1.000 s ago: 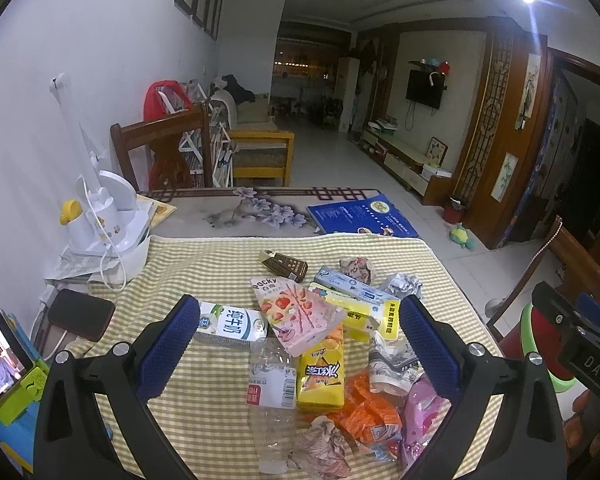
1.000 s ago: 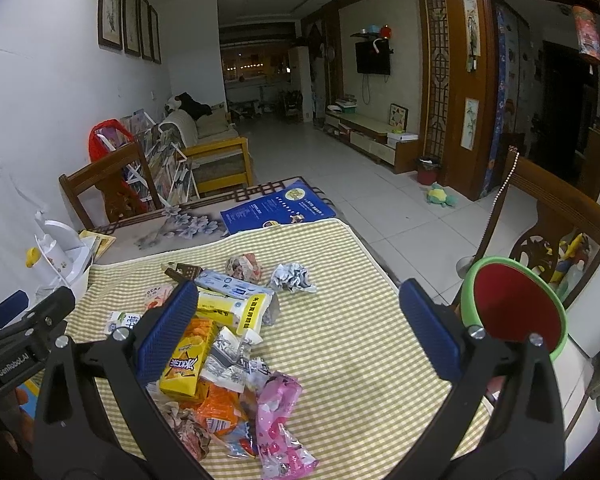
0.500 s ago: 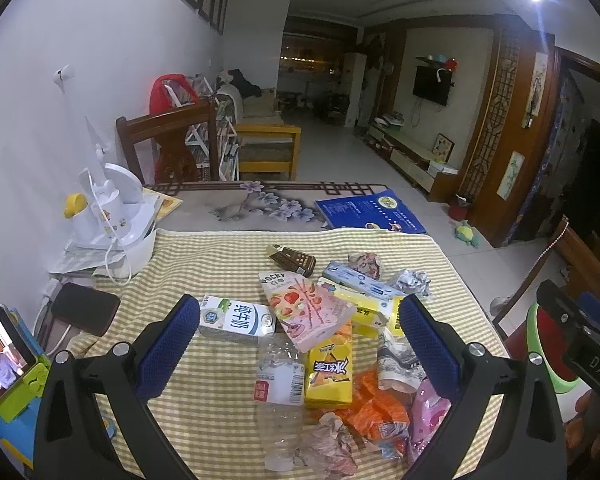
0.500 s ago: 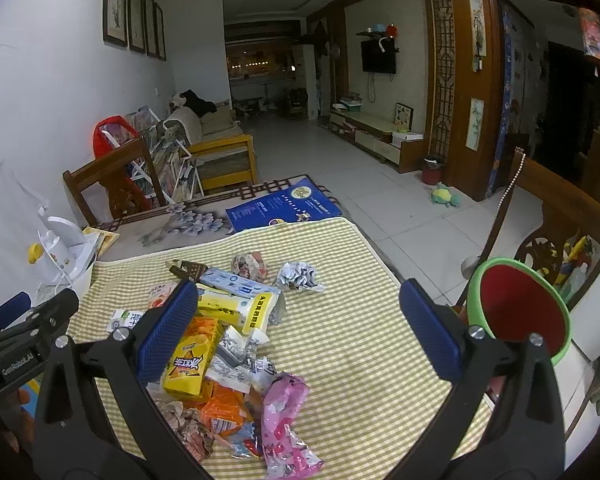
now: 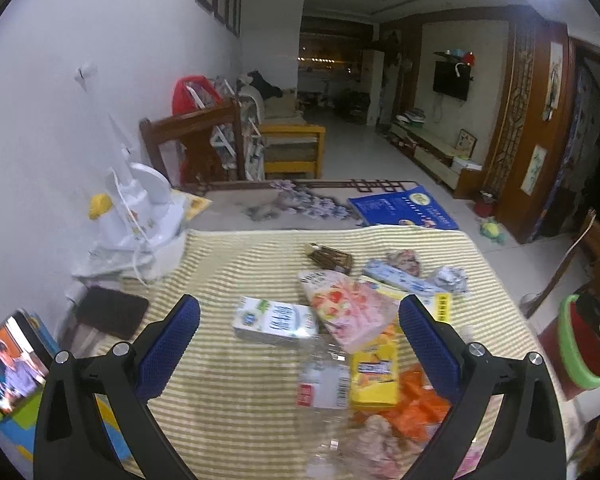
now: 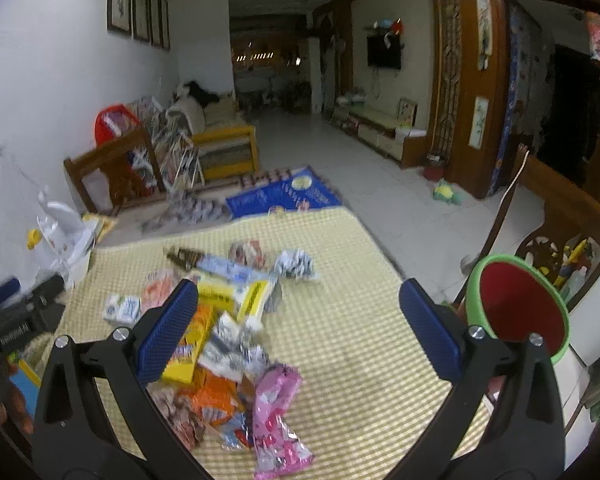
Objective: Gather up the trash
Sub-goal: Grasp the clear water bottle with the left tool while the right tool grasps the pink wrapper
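A pile of trash lies on the yellow checked tablecloth [image 5: 228, 400]: a white milk carton [image 5: 274, 320], a pink snack box [image 5: 350, 310], a clear plastic bottle [image 5: 324, 384], a yellow drink carton [image 5: 374, 376], orange wrappers [image 5: 420, 412] and a crumpled foil ball [image 5: 448, 278]. My left gripper [image 5: 298, 348] is open above the pile, empty. My right gripper [image 6: 298, 330] is open and empty above the cloth, right of the pile; a pink wrapper [image 6: 278, 412] lies below it. A red bin with a green rim [image 6: 518, 304] stands off the table's right edge.
A white appliance [image 5: 140, 208], a dark phone [image 5: 112, 312] and a lit tablet [image 5: 10, 364] sit along the left wall. A blue book [image 5: 402, 212] lies at the far end. Wooden chairs stand at the far left [image 5: 196, 144] and right [image 6: 556, 216].
Both grippers have moved a little forward and lower over the table; the trash looks closer and the frames are blurred. Both stay open and empty.
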The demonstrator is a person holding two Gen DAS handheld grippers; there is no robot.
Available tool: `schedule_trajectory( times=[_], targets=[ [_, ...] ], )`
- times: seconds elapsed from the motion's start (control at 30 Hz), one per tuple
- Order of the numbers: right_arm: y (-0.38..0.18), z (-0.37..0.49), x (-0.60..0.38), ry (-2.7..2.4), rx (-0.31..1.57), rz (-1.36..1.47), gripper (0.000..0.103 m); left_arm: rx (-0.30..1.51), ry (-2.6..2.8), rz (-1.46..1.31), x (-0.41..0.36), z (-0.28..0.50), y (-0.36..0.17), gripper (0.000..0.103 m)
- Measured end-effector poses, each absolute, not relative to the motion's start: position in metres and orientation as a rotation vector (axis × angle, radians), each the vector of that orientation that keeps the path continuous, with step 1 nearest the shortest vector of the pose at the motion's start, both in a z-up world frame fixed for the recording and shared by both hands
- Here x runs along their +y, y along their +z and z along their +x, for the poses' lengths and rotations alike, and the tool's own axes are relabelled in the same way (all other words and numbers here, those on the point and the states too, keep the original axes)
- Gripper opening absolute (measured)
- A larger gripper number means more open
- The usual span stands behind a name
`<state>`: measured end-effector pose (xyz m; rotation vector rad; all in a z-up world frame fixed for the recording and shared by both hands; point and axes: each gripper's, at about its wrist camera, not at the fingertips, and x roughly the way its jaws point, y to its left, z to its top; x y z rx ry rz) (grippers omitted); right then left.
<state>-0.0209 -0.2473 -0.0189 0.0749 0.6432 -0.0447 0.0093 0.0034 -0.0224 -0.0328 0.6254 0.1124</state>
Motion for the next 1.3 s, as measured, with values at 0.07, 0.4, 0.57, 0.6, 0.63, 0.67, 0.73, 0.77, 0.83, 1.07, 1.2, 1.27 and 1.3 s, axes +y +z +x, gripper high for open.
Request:
schedule_trajectory(
  times=[0.07, 0.4, 0.57, 0.6, 0.63, 0.67, 0.73, 0.77, 0.83, 1.07, 1.2, 1.27, 1.3],
  targets=[
    [-0.040, -0.015, -0.250, -0.042, 0.720, 0.070, 0.100, 0.597, 0.131, 0.013, 0.004, 0.008, -0.028, 0.095],
    [-0.156, 0.010, -0.249, 0.055, 1.077, 0.192, 0.072, 0.869, 0.009, -0.095, 0.028, 0.020, -0.091, 0.095],
    [-0.175, 0.011, -0.251, 0.139, 1.131, 0.268, 0.027, 0.878, 0.012, -0.051, 0.024, 0.022, -0.104, 0.095],
    [-0.174, 0.011, -0.251, 0.143, 1.137, 0.270, 0.016, 0.896, 0.001, -0.054, 0.023, 0.026, -0.107, 0.095],
    [-0.173, 0.010, -0.250, 0.156, 1.136, 0.277, 0.009, 0.929, -0.022, -0.059, 0.020, 0.032, -0.114, 0.095],
    [-0.171, 0.010, -0.248, 0.164, 1.129, 0.279, 0.008, 0.955, -0.045, -0.066, 0.018, 0.036, -0.120, 0.095],
    [-0.161, 0.007, -0.247, 0.178, 1.104, 0.256, 0.008, 0.991, -0.067, -0.051, 0.011, 0.042, -0.132, 0.095],
    [-0.157, 0.006, -0.248, 0.184, 1.095, 0.244, 0.008, 1.006, -0.074, -0.042, 0.008, 0.045, -0.139, 0.093],
    [-0.150, 0.006, -0.245, 0.191, 1.076, 0.219, 0.007, 1.042, -0.091, -0.037, 0.003, 0.054, -0.154, 0.087],
    [-0.137, 0.006, -0.253, 0.208, 1.057, 0.236, 0.007, 1.120, -0.123, -0.132, 0.009, 0.074, -0.180, 0.052],
    [-0.121, 0.005, -0.258, 0.212, 1.010, 0.240, 0.007, 1.087, -0.108, -0.135, 0.014, 0.063, -0.171, 0.051],
    [-0.112, 0.005, -0.260, 0.211, 0.981, 0.243, 0.007, 1.067, -0.102, -0.122, 0.017, 0.055, -0.162, 0.051],
    [-0.108, 0.005, -0.263, 0.209, 0.968, 0.244, 0.007, 1.056, -0.102, -0.120, 0.018, 0.051, -0.158, 0.051]
  ],
)
